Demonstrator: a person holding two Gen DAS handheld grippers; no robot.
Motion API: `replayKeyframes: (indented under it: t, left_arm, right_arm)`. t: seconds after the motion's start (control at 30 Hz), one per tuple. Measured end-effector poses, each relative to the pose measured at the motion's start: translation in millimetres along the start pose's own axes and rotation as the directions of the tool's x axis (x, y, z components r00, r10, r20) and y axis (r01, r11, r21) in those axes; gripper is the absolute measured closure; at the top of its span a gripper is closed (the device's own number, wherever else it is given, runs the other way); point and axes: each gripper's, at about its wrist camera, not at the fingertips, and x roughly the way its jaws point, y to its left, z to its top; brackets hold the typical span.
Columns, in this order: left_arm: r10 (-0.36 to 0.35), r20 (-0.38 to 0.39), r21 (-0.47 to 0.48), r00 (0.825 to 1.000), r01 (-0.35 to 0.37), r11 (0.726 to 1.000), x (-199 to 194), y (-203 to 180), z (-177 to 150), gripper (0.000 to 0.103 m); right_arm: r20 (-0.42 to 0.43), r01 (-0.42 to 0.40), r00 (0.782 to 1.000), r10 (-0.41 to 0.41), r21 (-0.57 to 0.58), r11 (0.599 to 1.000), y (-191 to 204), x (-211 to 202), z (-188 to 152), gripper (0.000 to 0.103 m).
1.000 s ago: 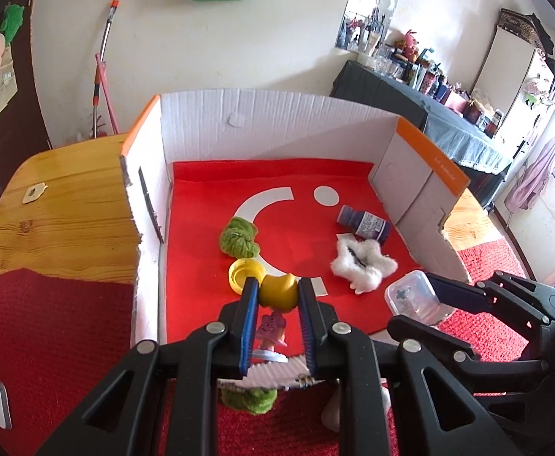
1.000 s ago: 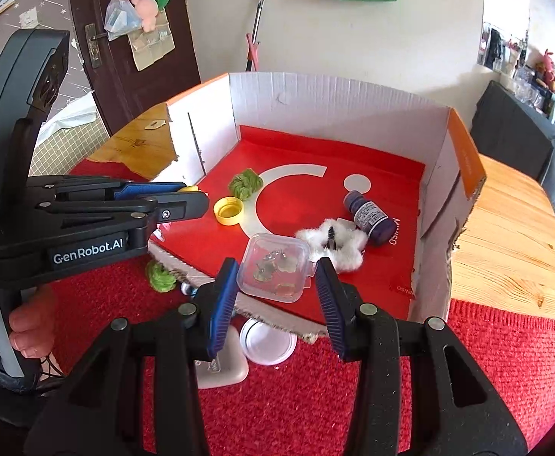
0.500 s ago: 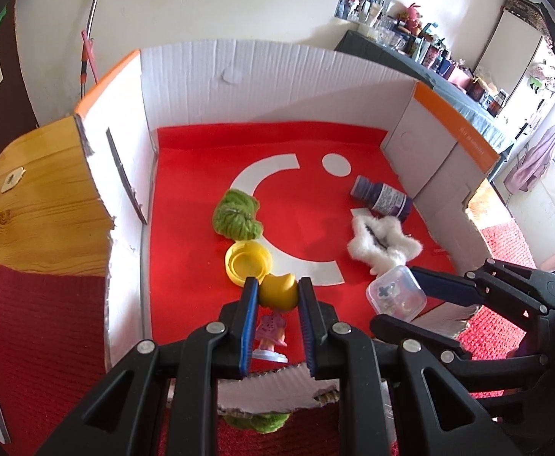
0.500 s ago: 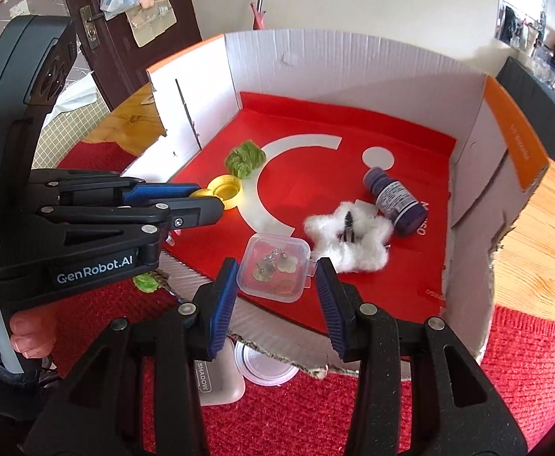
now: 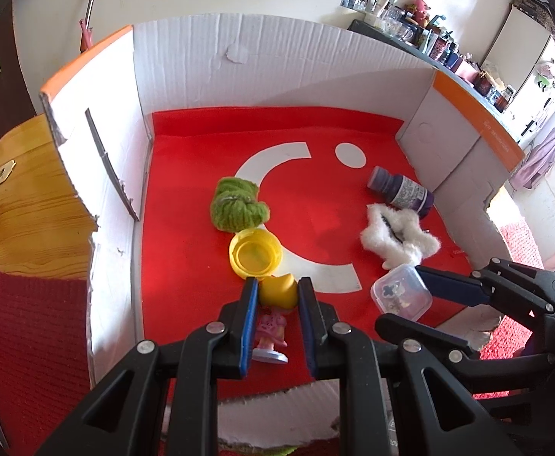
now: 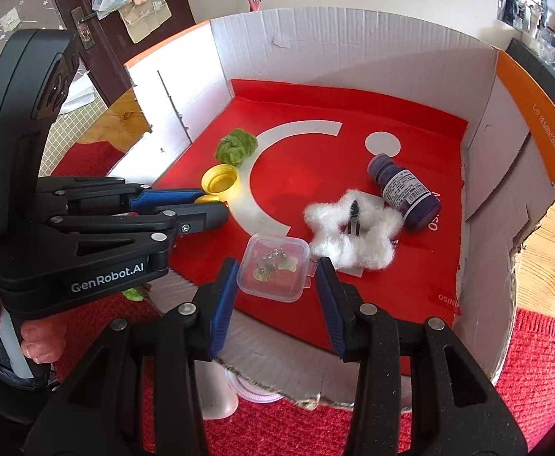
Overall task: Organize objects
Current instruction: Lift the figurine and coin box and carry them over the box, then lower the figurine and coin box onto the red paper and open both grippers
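My left gripper (image 5: 277, 292) is shut on a small doll with yellow hair (image 5: 278, 291) and a pink dress, held low over the front of the red-floored cardboard box (image 5: 186, 87). My right gripper (image 6: 275, 269) is shut on a small clear plastic case (image 6: 273, 268) with trinkets inside, held over the box's front edge; the case also shows in the left wrist view (image 5: 401, 296). The left gripper shows in the right wrist view (image 6: 205, 211), left of the case.
In the box lie a green yarn tuft (image 5: 237, 209), a yellow cap (image 5: 254, 254), a white fluffy star (image 5: 397, 233) and a purple bottle (image 5: 401, 192). A white lid (image 6: 254, 391) and a pale object (image 6: 216, 395) sit on the red cloth before the box. Wooden table at both sides.
Both grippers have moved forward and down over the box's front edge, carrying the doll and the clear case closer to the box floor.
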Motion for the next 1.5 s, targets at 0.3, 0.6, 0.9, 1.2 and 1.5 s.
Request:
replayKeyframes:
  t: [0.3,0.6,0.9,1.2,1.5]
  left_arm:
    - [0.013,0.003,-0.003,1.0,-0.013,1.0,5,4,8,0.081]
    - [0.024,0.01,0.003,1.0,-0.024,1.0,7,3,13,0.081]
    - [0.024,0.023,0.01,0.999,-0.024,1.0,12,4,16,0.081]
    - [0.021,0.026,0.011,0.999,-0.021,1.0,12,5,17,0.081]
    - [0.02,0.027,0.007,0.999,-0.02,1.0,10,6,16,0.081]
  right_arm:
    - [0.004,0.025,1.0,-0.025,0.011,1.0,-7,5,6,0.063]
    - [0.018,0.069,0.997,-0.07,0.028,0.997,-16,9,12,0.063]
    - [0.018,0.112,0.993,-0.113,0.05,0.992,-30,13,14,0.063]
    - [0.018,0.115,0.993,-0.116,0.047,0.992,-30,13,14,0.063]
    - [0.02,0.11,0.994,-0.111,0.049,0.993,-30,13,14,0.062]
